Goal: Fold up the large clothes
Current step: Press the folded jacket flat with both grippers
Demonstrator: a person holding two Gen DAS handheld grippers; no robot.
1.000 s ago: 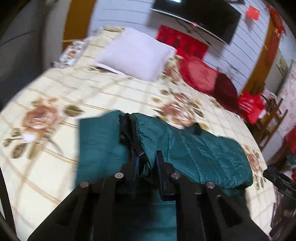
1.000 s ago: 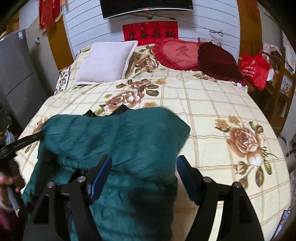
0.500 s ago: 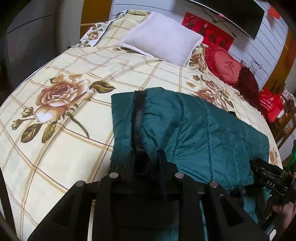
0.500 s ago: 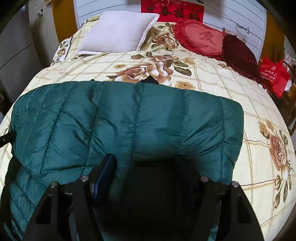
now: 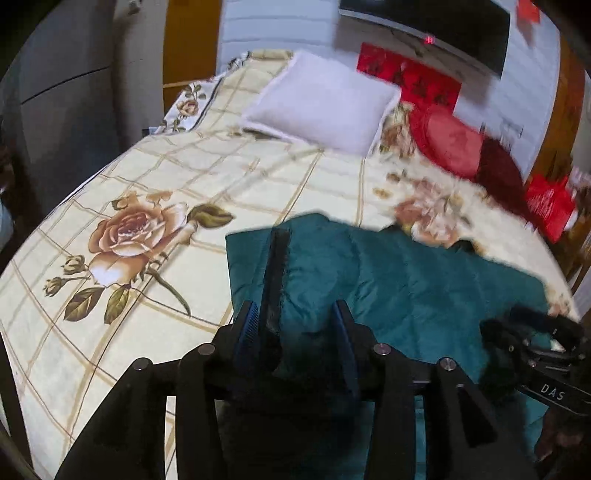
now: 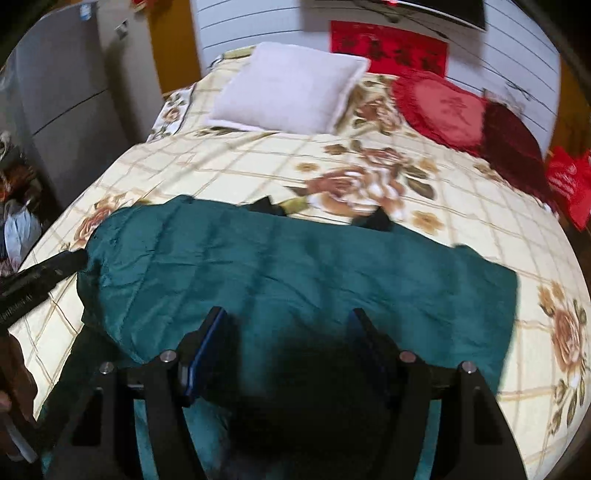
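Left gripper (image 5: 295, 328): its jaws are seen opening; a fold of the green jacket and its black zip band lie between the blue-lined fingers (image 5: 246, 328), and the pads are not seen pressing on it.
Right gripper (image 6: 286, 343): its jaws are held spread over the near edge of the jacket; cloth lies between and under the fingers (image 6: 207, 343), and no pinch is seen.
Green jacket (image 6: 295, 269): a quilted garment is laid folded across the near part of the bed, its long side running left to right; small black parts are seen at its far edge.
Zip band (image 5: 277, 266): a black strip is seen running away from the left gripper along the jacket's left side.
Writing on the tools: "DAS" (image 5: 553, 393) is read on the right gripper's body in the left wrist view; white lettering on the other tool in the right wrist view is too blurred to be read.
Bedspread (image 6: 258, 162): a cream check with large roses is seen.
Pillows: a white pillow (image 6: 291, 88) and a red heart cushion (image 6: 443, 107) bearing one character are set at the head.
Wall: a red banner (image 6: 388, 50) with dark characters, blurred, is hung under a black screen (image 5: 424, 22).
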